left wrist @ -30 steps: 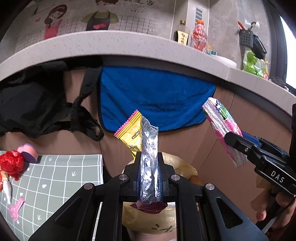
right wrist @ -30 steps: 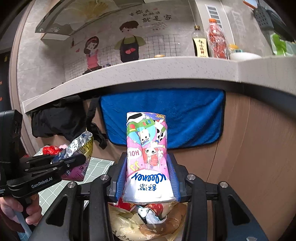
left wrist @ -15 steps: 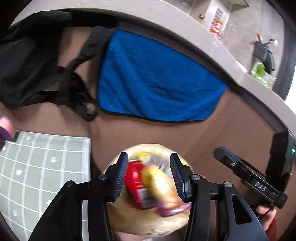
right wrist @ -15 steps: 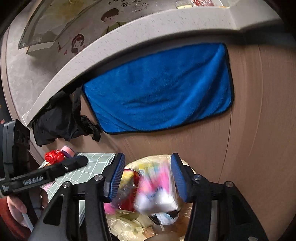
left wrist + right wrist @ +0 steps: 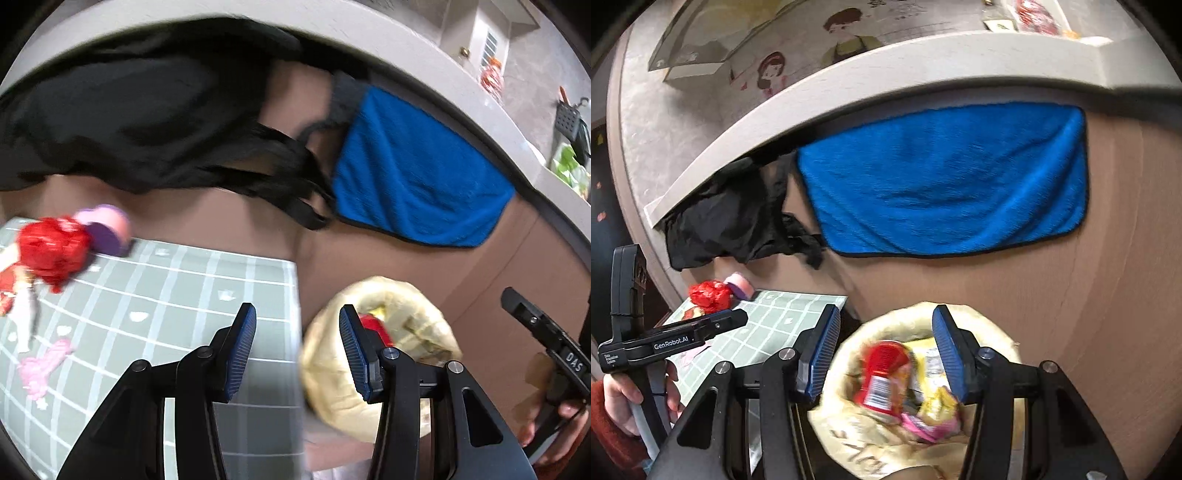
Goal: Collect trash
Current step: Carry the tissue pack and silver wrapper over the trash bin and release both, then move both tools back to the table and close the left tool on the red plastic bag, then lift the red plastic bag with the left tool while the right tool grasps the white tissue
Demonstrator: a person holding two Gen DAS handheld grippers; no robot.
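Note:
A yellowish trash bag (image 5: 993, 332) stands open below my right gripper (image 5: 886, 314). That gripper is open, with nothing between its blue pads. Inside the bag lie a red wrapper (image 5: 882, 373), a yellow wrapper (image 5: 938, 402) and a pink one (image 5: 919, 424). My left gripper (image 5: 297, 314) is open and empty, over the right edge of the green checked mat (image 5: 166, 295), just left of the bag (image 5: 406, 299). On the mat lie a crumpled red wrapper (image 5: 51, 247) and a pink wrapper (image 5: 44, 362). The picture is blurred.
A blue towel (image 5: 417, 184) and black cloth (image 5: 129, 122) hang on the brown cabinet front under the grey counter edge (image 5: 886, 85). A purple and pink round thing (image 5: 107, 229) sits by the red wrapper. A hand (image 5: 617, 402) holds the left gripper's handle.
Both grippers opened and their wrappers dropped into the bag. My left gripper then swung left over the mat, and the right one dipped down over the bag.

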